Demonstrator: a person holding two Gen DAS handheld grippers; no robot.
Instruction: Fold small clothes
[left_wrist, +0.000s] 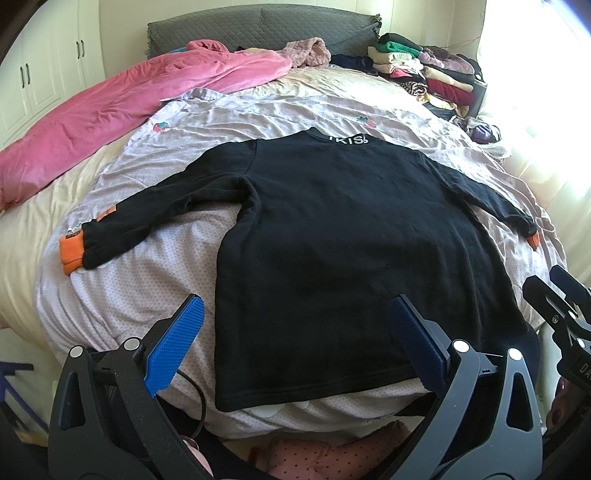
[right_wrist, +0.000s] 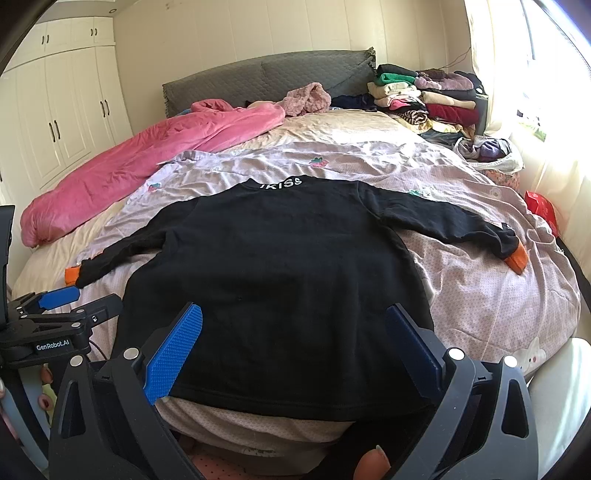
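A small black long-sleeved top (left_wrist: 332, 236) (right_wrist: 273, 273) with orange cuffs lies spread flat, back up, on a pale pink quilt (left_wrist: 155, 280). Both sleeves stretch out sideways, and white lettering marks the collar at the far end. My left gripper (left_wrist: 295, 325) stands open above the hem's left part, holding nothing; it also shows in the right wrist view as the left gripper (right_wrist: 74, 299). My right gripper (right_wrist: 295, 332) hangs open over the hem's middle, empty, and appears at the edge of the left wrist view as the right gripper (left_wrist: 554, 291).
A bright pink duvet (left_wrist: 110, 122) lies bunched along the bed's left side. A pile of folded clothes (left_wrist: 424, 70) sits at the far right by the grey headboard (left_wrist: 258, 26). A bag of garments (right_wrist: 487, 151) and a red item (right_wrist: 541, 210) lie at the right edge.
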